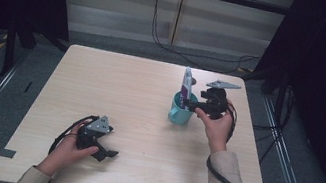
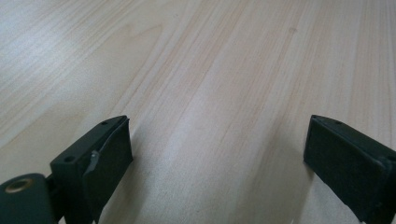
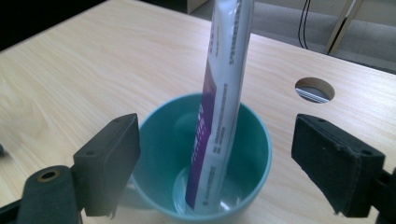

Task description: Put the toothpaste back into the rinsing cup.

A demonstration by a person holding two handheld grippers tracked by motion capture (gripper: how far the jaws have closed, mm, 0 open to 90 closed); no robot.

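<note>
1. Tube (image 3: 224, 93) standing in the teal cup (image 3: 254, 154), base on the cup's floor, long axis near upright and leaning on the far rim; sitting just ahead of the right gripper (image 3: 215, 163).
2. Right gripper spread wide, gripping nothing, jaws flanking the cup, pads clear of the tube.
3. Left gripper (image 1: 107, 152) resting well apart over bare table (image 2: 210, 70), jaws wide, empty; right hand (image 1: 218, 124) being far nearer.
</note>
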